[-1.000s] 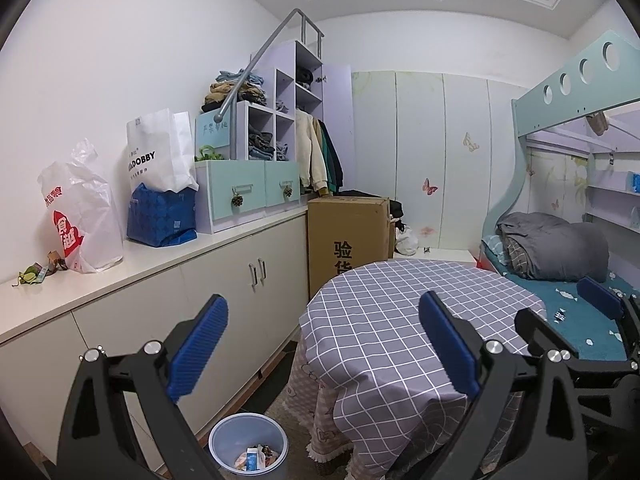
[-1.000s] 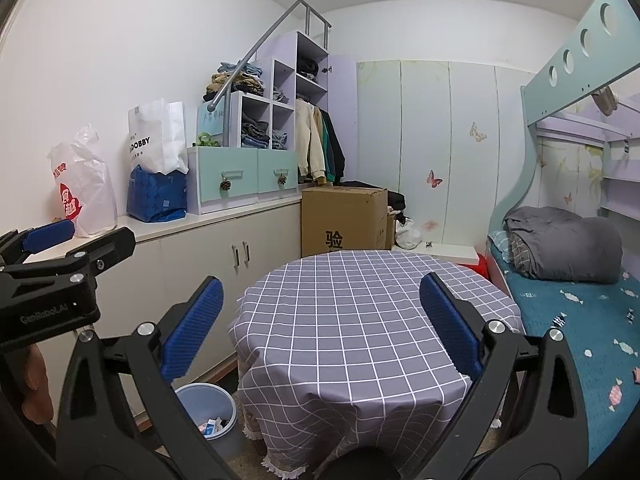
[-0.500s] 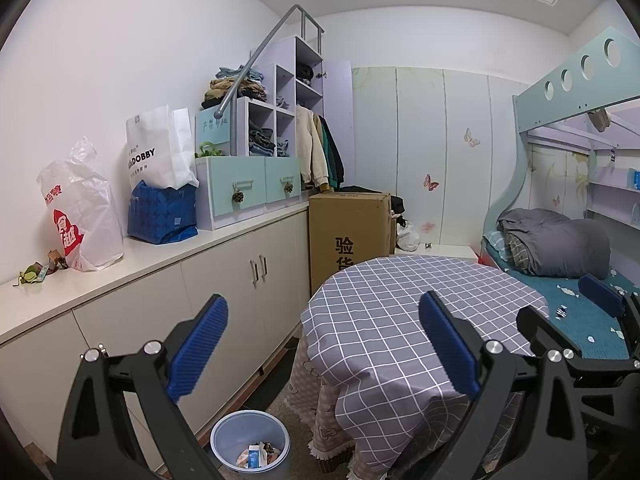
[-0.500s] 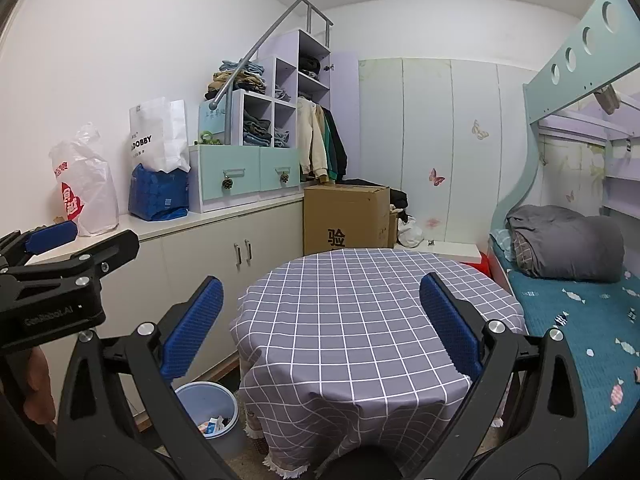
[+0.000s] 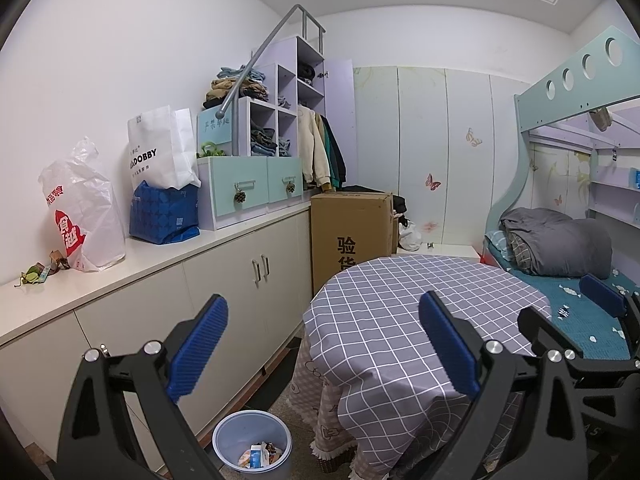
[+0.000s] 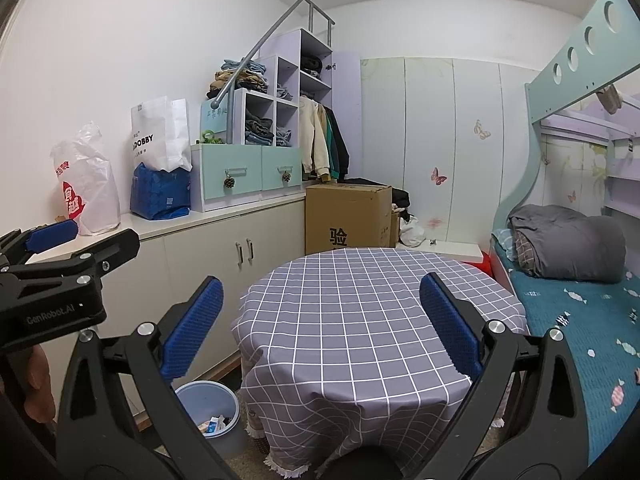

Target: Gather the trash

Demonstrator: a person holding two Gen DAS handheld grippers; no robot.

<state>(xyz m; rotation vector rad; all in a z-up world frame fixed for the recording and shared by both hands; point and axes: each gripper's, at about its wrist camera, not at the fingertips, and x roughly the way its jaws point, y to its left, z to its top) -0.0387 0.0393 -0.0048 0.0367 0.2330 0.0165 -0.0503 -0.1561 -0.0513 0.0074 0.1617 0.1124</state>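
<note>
Where bin [image 5: 252, 446] sits by cabinet, crumpled wrappers [image 5: 258, 456] inside

The checked grey tablecloth [image 6: 360, 320] hides the round table's legs. The wrappers inside the pale blue plastic bin [image 5: 252, 440] are too small to identify, and the right view's bin [image 6: 216, 404] sits partly behind a gripper finger.

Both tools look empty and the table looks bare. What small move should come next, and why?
Probably swing the left tool left toward the crumpled scraps on the countertop, beside the white plastic bag. Both the left and the right tool are open and hold nothing, the checked tablecloth shows no litter, and the bin on the floor already holds wrappers.
</note>
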